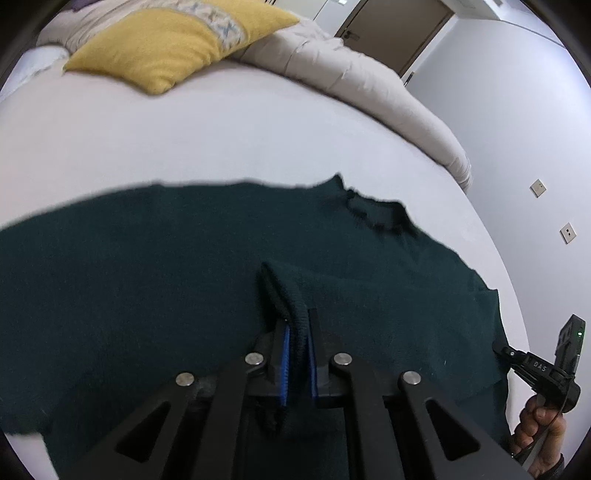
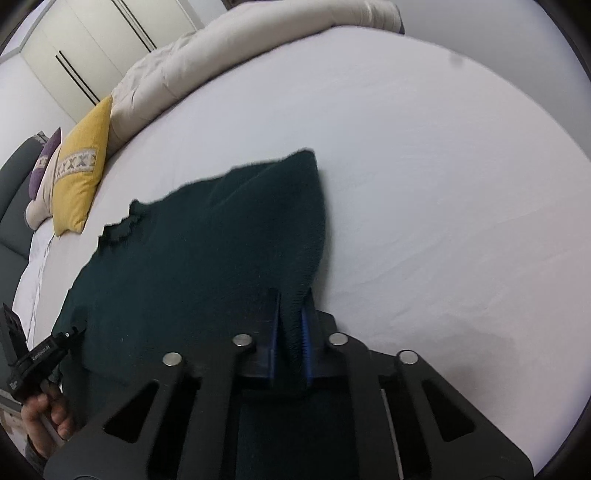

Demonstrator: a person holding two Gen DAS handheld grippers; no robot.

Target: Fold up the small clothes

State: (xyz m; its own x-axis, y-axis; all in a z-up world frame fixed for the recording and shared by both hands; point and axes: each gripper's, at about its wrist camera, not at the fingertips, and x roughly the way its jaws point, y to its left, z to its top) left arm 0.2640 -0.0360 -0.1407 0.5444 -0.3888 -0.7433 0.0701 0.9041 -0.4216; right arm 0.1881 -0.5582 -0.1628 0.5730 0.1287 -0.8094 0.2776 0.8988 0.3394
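Note:
A dark green knitted sweater [image 1: 147, 266] lies spread on the white bed sheet [image 1: 184, 140], its collar toward the far right in the left wrist view. My left gripper [image 1: 295, 332] is shut on a raised fold of the sweater's near hem, which is pinched between the blue pads. In the right wrist view the same sweater [image 2: 207, 251] runs from the gripper toward the upper left. My right gripper [image 2: 291, 317] is shut on the hem near the sweater's right edge. Each view shows the other hand-held gripper at its lower side edge: the right one [image 1: 543, 365] and the left one [image 2: 33, 365].
A yellow cushion [image 1: 173, 40] and a rumpled beige duvet [image 1: 369, 81] lie at the far side of the bed. A purple cushion [image 2: 46, 162] sits by the grey headboard [image 2: 14, 206]. White sheet [image 2: 443, 203] stretches right of the sweater. A door [image 1: 399, 33] and wardrobes [image 2: 85, 55] stand beyond.

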